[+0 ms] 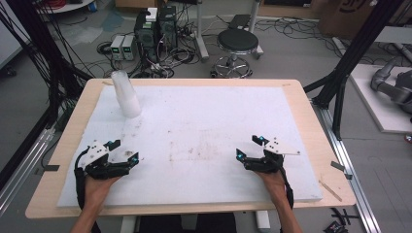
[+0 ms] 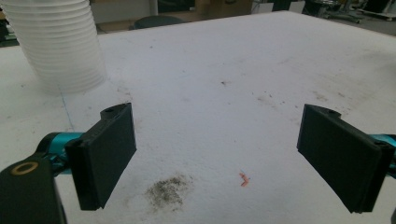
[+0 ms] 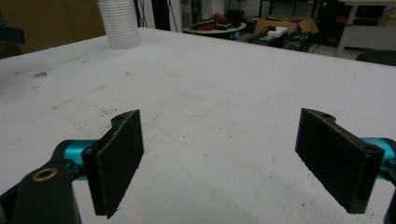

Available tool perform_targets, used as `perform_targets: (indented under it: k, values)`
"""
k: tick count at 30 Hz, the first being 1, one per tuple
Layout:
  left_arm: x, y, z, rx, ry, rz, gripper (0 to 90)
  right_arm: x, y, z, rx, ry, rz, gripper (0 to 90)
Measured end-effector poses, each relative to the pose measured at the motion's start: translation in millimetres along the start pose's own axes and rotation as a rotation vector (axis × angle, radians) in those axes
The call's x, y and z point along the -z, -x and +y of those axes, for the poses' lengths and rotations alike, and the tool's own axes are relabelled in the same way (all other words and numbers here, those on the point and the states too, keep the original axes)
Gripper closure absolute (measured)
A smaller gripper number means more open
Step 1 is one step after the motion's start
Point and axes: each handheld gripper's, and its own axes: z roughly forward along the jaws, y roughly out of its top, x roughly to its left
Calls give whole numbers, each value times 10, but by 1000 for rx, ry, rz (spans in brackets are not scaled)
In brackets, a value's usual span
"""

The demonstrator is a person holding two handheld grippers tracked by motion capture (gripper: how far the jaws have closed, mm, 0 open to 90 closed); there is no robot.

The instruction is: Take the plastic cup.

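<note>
A stack of cups (image 1: 125, 94) stands upright near the far left corner of the surface (image 1: 204, 141), which is covered with a white foam sheet marked by grey smudges. The cups are thin, translucent white plastic, nested one inside another, mouth down, so the stack widens toward its base. Both claws rest low on the near side, well apart from each other and from the stack.

The left claw (image 1: 125, 149) has its jaws spread wide with nothing between them; in the left gripper view the stack (image 2: 58, 44) rises just ahead and to the left of the two black pads. The right claw (image 1: 248, 146) is likewise wide open and empty, and from the right gripper view the stack (image 3: 119, 22) shows far off across the sheet.

The stack looks very light and easy to tip, being tall on a narrow footing. The walls are probably flimsy and will buckle or crack under a hard squeeze, and smooth plastic may slide between flat pads. The nested rims give ridges that should help a grip. A sensible hold would be across the stack's side, low enough to keep it steady, with gentle pressure. Pulling one cup off likely needs the other claw to brace the rest, since nested cups tend to stick together.
</note>
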Motion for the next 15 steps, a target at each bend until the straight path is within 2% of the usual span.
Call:
perform_targets:
  k: [9, 15]
  values:
    - [-7, 0, 2, 0, -6, 1, 115, -6, 9, 3, -7, -9, 10, 152]
    - [-6, -14, 1, 19, -1, -1, 115, -7, 12, 3, -1, -7, 9, 152]
